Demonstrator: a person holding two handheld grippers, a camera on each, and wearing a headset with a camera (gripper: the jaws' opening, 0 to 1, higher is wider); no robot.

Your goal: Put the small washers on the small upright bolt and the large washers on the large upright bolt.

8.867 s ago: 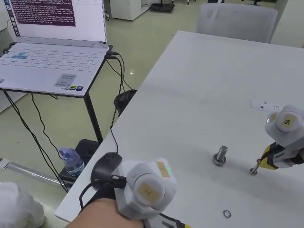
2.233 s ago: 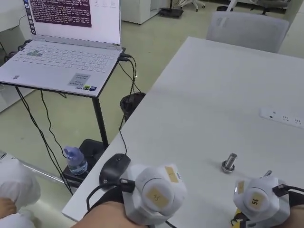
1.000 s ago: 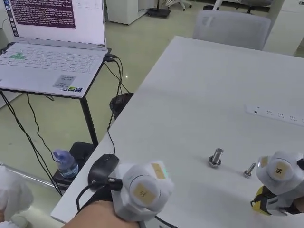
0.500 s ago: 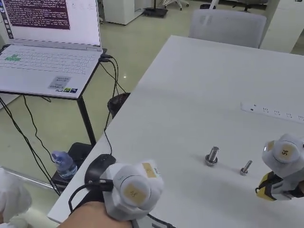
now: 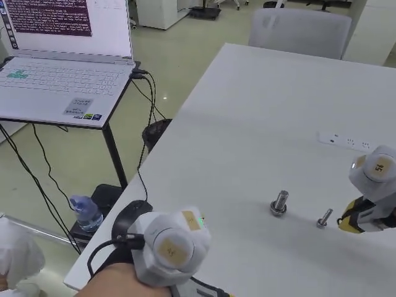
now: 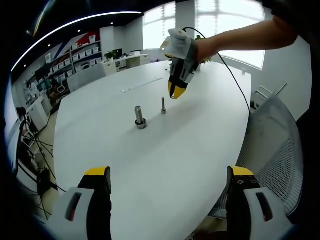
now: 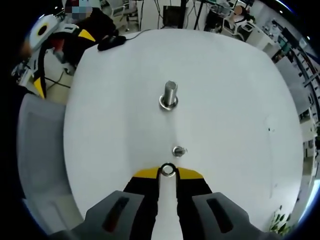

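Steel washer (image 7: 167,170) beside upright small bolt (image 7: 178,150)

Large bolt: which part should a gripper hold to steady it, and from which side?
Probably the bare upper shank of the large bolt, jaws level, from the side of the open left gripper: it stands upright on its wide base, and the small bolt stands beyond.

a white table (image 5: 247,124) carries a large bolt (image 5: 279,203) standing upright, with a small bolt (image 5: 322,218) upright near it. a white power strip (image 5: 343,142) lies flat, well apart from both. a black mouse (image 5: 127,219) sits by the table's left edge.
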